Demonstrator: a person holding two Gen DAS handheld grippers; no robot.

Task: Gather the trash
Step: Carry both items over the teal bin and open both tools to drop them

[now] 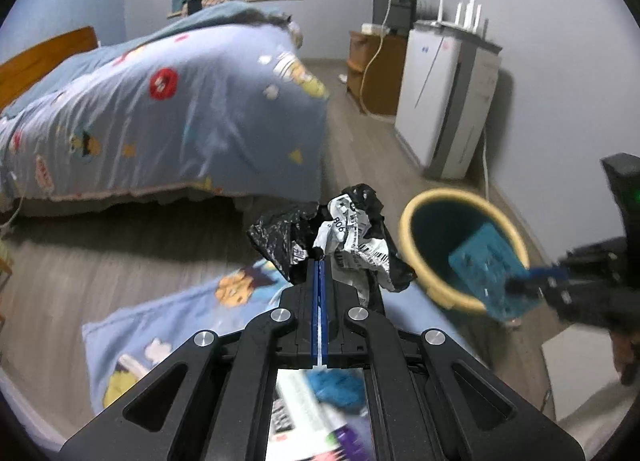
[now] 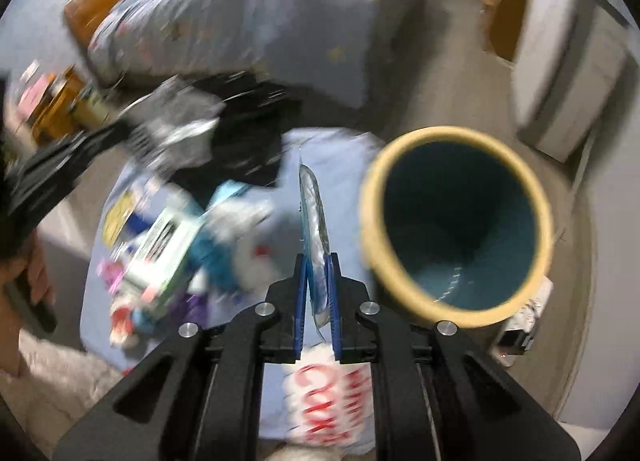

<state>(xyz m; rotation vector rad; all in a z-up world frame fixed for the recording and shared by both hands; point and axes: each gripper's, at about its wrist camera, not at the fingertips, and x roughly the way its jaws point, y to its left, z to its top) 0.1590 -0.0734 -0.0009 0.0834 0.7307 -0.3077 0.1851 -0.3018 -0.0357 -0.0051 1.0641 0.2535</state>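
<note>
Black jaws of the left gripper (image 1: 320, 261) were pressed tight together on a crumpled black bag (image 1: 340, 237) with a white printed label, which hung off the tips above the floor. That pinch at one edge let the wad dangle clear, probably so it could be dropped straight into the bin (image 1: 412, 237) just to its right. Below the jaws lay a blue cartoon-print cloth (image 1: 160, 325) spread on the floor, with blurred paper and something teal on it; what those bits were could not be made out.

At the right edge of the same view the right gripper (image 1: 532, 279) held a flat teal packet (image 1: 480, 261) over the bin's yellow rim. In its own view the right gripper (image 2: 318, 261) was nearly closed, its blue pads clamped on that packet (image 2: 314, 217), seen edge-on as a thin silvery sliver, so its face was hidden. The bin (image 2: 372, 221) stood just right of the jaws, its dark teal inside looking almost empty, though blur made the bottom uncertain. I judged both pieces were being carried to it for release.

To the left lay more trash (image 2: 168, 245) on the cloth: a box, teal and white scraps, all smeared by motion. Part of a hand (image 2: 36, 273) was cut off at the left edge.

Farther off stood the bed (image 1: 160, 101) under a patterned quilt, and against the far right wall a white appliance (image 1: 440, 101) beside a wooden cabinet (image 1: 380, 73).
</note>
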